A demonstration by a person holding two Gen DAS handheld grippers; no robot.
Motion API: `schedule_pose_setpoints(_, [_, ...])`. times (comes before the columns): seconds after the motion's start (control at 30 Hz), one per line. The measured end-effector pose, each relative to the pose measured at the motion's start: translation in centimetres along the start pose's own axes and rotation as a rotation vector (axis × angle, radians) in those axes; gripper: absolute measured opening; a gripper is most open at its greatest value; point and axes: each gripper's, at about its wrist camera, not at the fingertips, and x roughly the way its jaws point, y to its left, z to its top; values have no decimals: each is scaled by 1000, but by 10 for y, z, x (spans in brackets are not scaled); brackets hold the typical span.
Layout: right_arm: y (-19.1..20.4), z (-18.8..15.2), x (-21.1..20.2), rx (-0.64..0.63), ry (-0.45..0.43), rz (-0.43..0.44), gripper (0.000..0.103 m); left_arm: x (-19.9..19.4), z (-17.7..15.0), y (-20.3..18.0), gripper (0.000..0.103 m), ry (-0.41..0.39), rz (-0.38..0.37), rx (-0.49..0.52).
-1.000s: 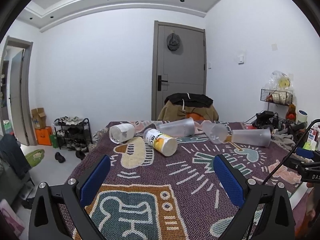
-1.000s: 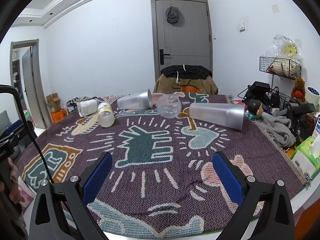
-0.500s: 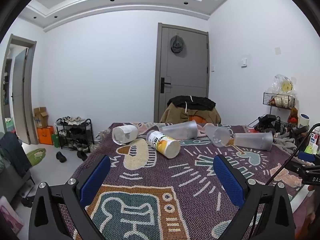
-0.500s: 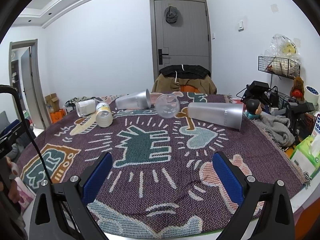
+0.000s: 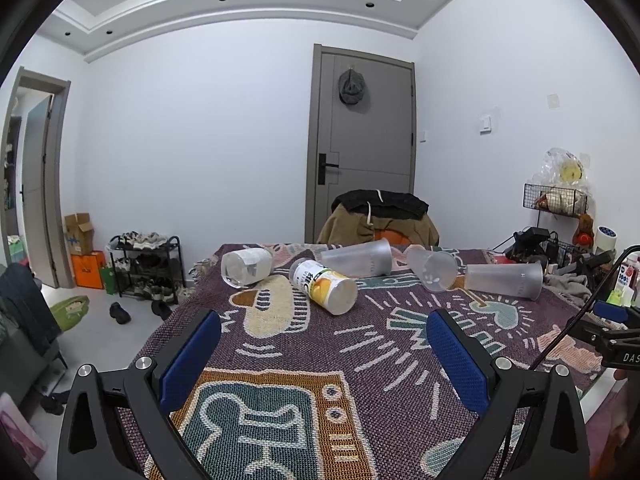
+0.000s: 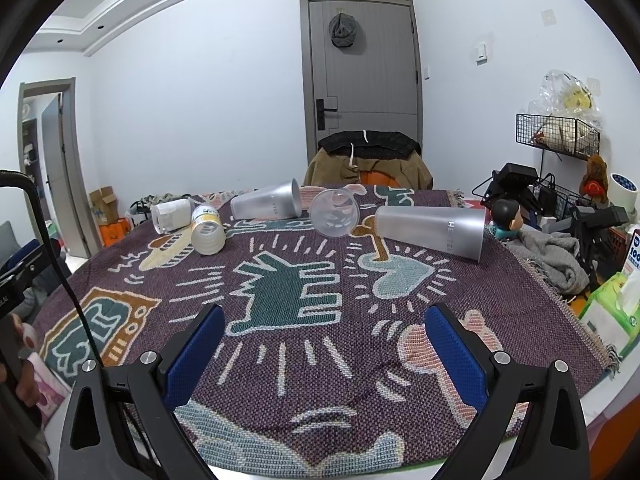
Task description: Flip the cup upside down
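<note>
Several plastic cups lie on their sides on the patterned tablecloth (image 5: 380, 360). A white-labelled cup (image 5: 245, 266) is at the far left. A cup with an orange print (image 5: 324, 286) lies beside it. A frosted cup (image 5: 358, 258), a small clear cup (image 5: 432, 268) and a tall frosted cup (image 5: 504, 276) follow to the right. They also show in the right wrist view: the tall frosted cup (image 6: 432, 230), the clear cup (image 6: 335, 213). My left gripper (image 5: 322, 346) and right gripper (image 6: 320, 340) are open and empty, well short of the cups.
A chair draped with clothes (image 5: 380, 216) stands behind the table before a grey door (image 5: 360, 140). A grey cloth (image 6: 556, 260), tissue pack (image 6: 612, 308) and clutter sit at the right edge. A shoe rack (image 5: 148, 268) is on the floor to the left.
The left view has tilted upward a little, so the cups sit lower in the frame. The right gripper has barely moved. No cup has moved.
</note>
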Motion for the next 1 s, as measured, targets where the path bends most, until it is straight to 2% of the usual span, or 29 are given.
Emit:
schedule_pose_setpoints(0.53, [0, 3, 3, 2, 7, 4, 101, 2, -2, -4, 103, 8, -10, 13])
schedule_pose_setpoints(0.7, [3, 7, 4, -4, -9, -2, 101, 1, -2, -5, 103, 7, -8, 11])
schedule_pose_setpoints(0.87, [6, 19, 1, -18, -43, -48, 101, 3, 0, -6, 103, 5, -11, 11])
schedule_pose_setpoints(1.0, [5, 30, -1, 1, -67, -41, 101, 4, 5, -6, 103, 0, -16, 14])
